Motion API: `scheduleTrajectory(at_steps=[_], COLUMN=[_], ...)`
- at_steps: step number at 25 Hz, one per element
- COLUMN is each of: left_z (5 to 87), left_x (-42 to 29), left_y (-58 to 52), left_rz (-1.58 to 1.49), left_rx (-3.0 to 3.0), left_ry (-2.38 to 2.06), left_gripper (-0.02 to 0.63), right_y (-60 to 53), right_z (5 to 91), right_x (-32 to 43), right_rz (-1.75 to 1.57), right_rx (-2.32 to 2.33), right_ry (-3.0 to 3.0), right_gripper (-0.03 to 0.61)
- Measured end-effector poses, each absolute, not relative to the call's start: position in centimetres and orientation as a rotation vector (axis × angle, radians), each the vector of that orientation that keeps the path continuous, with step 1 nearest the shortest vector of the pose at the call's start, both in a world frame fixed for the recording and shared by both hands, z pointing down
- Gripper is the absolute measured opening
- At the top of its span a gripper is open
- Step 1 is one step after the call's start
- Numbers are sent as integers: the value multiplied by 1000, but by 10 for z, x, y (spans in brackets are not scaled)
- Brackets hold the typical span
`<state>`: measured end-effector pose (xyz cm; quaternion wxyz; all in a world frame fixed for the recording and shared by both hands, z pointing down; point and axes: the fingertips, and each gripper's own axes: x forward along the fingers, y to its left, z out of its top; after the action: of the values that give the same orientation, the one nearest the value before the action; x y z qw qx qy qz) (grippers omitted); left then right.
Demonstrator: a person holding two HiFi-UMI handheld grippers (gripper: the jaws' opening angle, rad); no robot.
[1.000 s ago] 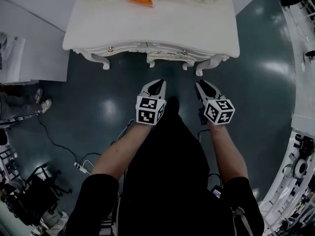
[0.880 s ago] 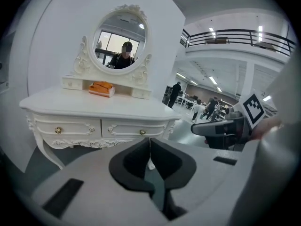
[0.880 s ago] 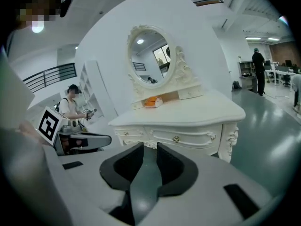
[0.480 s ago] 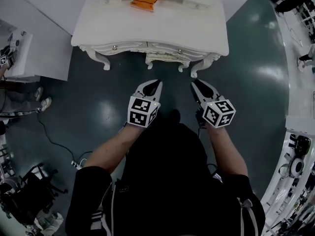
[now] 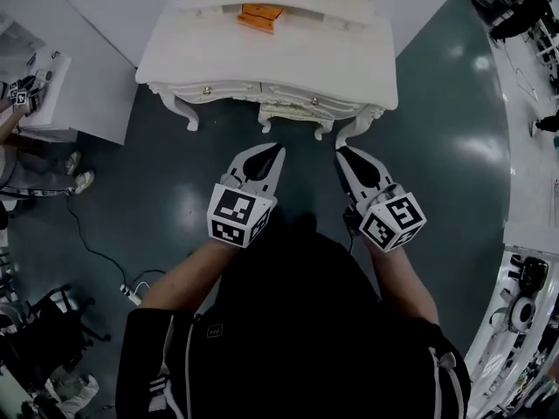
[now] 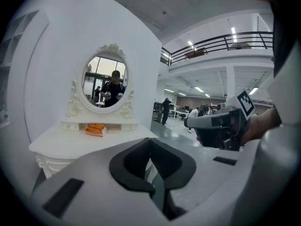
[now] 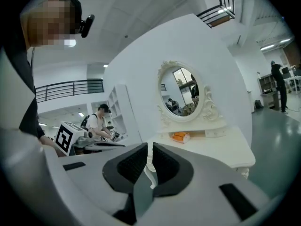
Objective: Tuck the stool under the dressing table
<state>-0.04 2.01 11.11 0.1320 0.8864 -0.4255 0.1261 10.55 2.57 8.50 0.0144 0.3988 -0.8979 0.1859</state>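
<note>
A white dressing table point(image 5: 262, 59) stands at the far side against a white wall point(image 5: 96, 33). An orange box point(image 5: 260, 14) lies on its top below the oval mirror point(image 6: 107, 81). The stool point(image 5: 295, 110) sits under the table between its legs, with only its carved near edge and two legs showing. Dark floor point(image 5: 437, 173) lies between the table and the person. A cable point(image 5: 92, 247) trails over it at the left, and a cluttered white bench point(image 5: 534, 225) runs along the right.

Both forearms reach forward side by side, held off the floor. The left gripper point(image 5: 278, 149) points at the table, its jaws pressed together and empty. The right gripper point(image 5: 341, 153), near it, has just been closing, down to a narrow slit with nothing in it.
</note>
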Motion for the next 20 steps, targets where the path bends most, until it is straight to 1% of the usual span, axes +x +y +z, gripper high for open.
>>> scheduleTrajectory(at_steps=[5,10,16,20], left_z=[76,47,30,31], left_x=[11,29,41,42], left_y=[34,43,50,52], left_rz=[287,236,223,260], left_rx=[2585,2642,2675,2677], left_ry=[-1284,-1291,-1309,-1323], left_gripper=[8,8,8,8], right_y=[46,57,61,66], right_z=[45,23,9,0], right_x=[110,123,141,141], right_rz=[486,413,420,352], right_rx=[1177,1162,1201,1175], right_ry=[-2866,-2907,-2948,-2961], right_gripper=[38,26,20,20])
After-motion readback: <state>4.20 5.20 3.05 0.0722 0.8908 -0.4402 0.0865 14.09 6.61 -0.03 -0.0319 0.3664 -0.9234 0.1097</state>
